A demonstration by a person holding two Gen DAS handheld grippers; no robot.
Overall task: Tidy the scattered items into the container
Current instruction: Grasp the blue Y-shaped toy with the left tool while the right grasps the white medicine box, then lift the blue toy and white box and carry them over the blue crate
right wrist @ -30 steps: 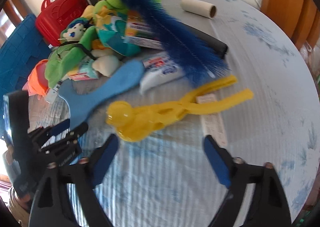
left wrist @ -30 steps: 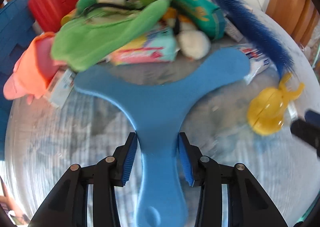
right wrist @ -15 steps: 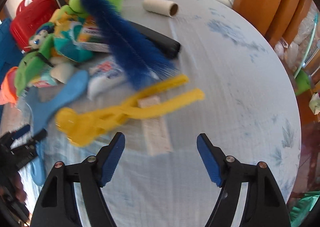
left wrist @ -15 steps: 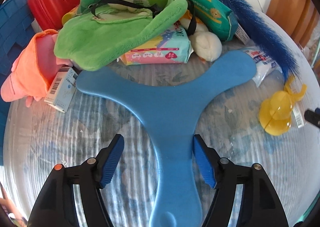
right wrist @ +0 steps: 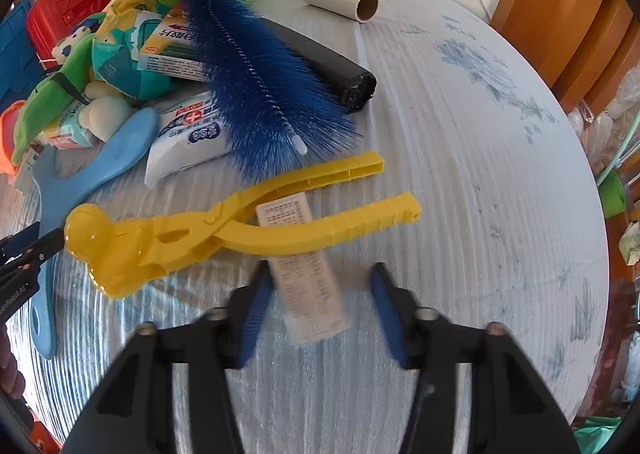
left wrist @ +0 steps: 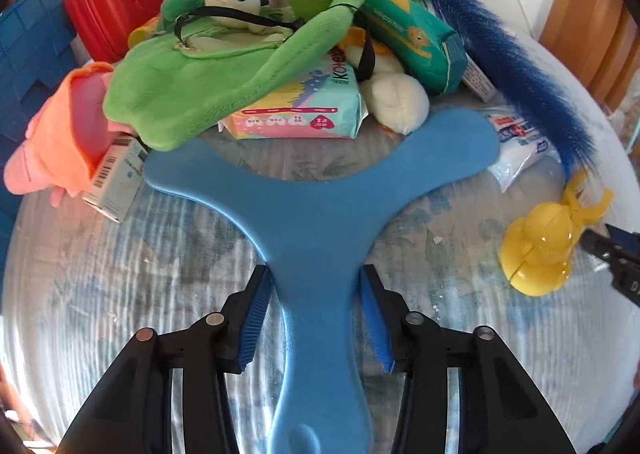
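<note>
One blue three-armed boomerang (left wrist: 320, 214) is lying flat on the round table (right wrist: 480, 158), its stem running between the left gripper (left wrist: 316, 318), whose jaws have just been closing back in and are now pressing its two edges, clenched on it after standing wide half a second ago. One yellow snowball tong (right wrist: 240, 226) is lying just beside it, with one white leaflet (right wrist: 308, 282) tucked under its handles. The right gripper (right wrist: 320, 310) has come down over that leaflet; its jaws have just been closing, the left pad touching the paper's edge, the right pad apart from it. One blue bristle brush (right wrist: 256, 70), one black roll (right wrist: 332, 66) and one cardboard tube (right wrist: 340, 4) are lying beyond, and one blue crate (left wrist: 28, 66) is standing at the table's left edge.
</note>
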